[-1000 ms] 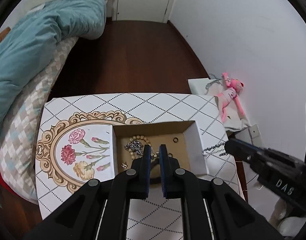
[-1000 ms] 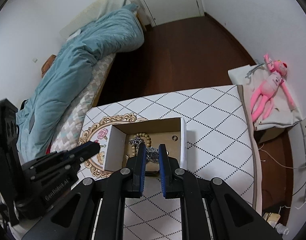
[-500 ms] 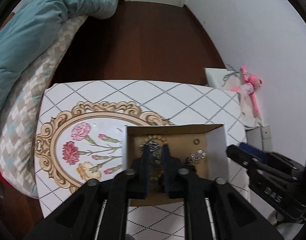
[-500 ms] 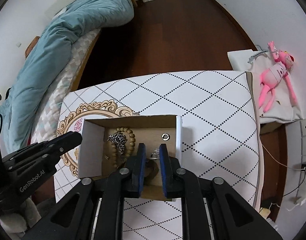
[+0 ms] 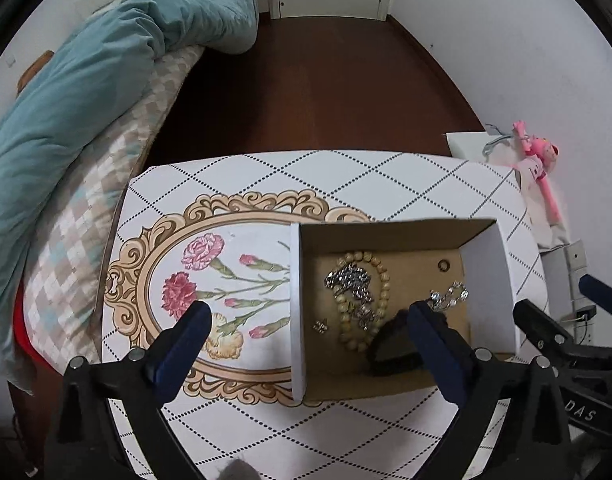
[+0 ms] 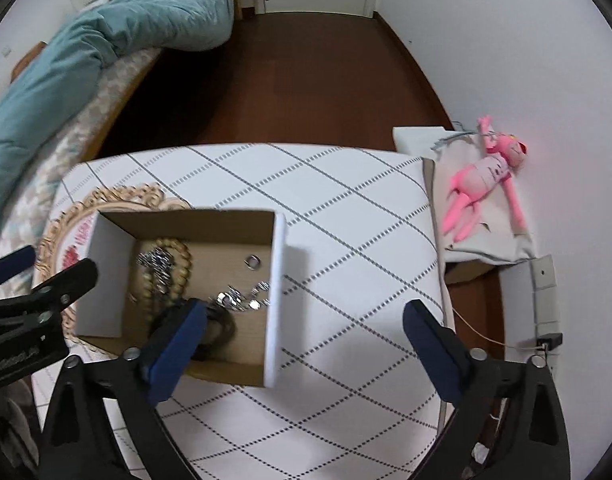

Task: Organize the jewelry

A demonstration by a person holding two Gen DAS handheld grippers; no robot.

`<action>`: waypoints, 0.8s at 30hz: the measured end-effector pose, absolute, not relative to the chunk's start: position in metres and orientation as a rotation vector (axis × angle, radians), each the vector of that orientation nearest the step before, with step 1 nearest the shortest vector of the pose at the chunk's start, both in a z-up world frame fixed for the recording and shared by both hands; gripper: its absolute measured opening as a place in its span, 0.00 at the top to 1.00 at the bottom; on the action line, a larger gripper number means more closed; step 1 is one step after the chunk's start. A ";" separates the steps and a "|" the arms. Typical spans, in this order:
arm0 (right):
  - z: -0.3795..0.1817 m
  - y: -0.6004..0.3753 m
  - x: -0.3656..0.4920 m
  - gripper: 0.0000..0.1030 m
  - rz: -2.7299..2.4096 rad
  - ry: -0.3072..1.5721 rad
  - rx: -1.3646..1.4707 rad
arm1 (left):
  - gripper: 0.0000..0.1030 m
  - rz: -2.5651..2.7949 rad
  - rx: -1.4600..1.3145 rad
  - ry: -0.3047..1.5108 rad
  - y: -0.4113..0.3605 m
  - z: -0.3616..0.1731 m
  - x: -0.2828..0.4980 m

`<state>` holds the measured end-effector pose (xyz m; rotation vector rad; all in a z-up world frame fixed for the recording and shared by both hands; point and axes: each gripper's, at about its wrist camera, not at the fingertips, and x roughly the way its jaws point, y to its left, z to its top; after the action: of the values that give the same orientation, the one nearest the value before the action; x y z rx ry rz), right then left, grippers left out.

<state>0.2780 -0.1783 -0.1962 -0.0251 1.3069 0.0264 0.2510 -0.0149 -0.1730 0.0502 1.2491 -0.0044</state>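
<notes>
Both claws were closed half a second ago and now they are spread wide, holding nothing. One blue finger of the left claw hangs over the flower print of the bench, the other over the inside of the cardboard box. The right claw has one finger over the box and the other over the bare diamond pattern beside it. All the jewelry lies on the box floor: a wooden bead bracelet with a silver chain across it, a small ring near the far right corner, a sparkling silver piece just beside the left claw's right finger, a tiny earring near the left wall, and a dark band at the near side, partly hidden by the finger. A pink plush toy lies on a grey bag beyond the bench, and a teal blanket covers the bed.
</notes>
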 end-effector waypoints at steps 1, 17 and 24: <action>-0.198 -0.178 0.276 0.02 0.021 1.306 -0.029 | 0.02 -0.001 0.057 1.249 -0.015 -0.174 0.248; -0.159 -0.185 0.237 0.01 -0.033 1.219 -0.030 | 0.02 0.051 0.028 1.151 -0.010 -0.133 0.202; -0.108 -0.184 0.192 0.01 -0.049 1.119 -0.010 | 0.02 0.044 0.025 1.056 -0.007 -0.089 0.161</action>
<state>0.1922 -0.1839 -0.1080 -0.0097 1.1192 -0.0492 0.1615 -0.0065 -0.0889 0.0247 1.0561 0.0444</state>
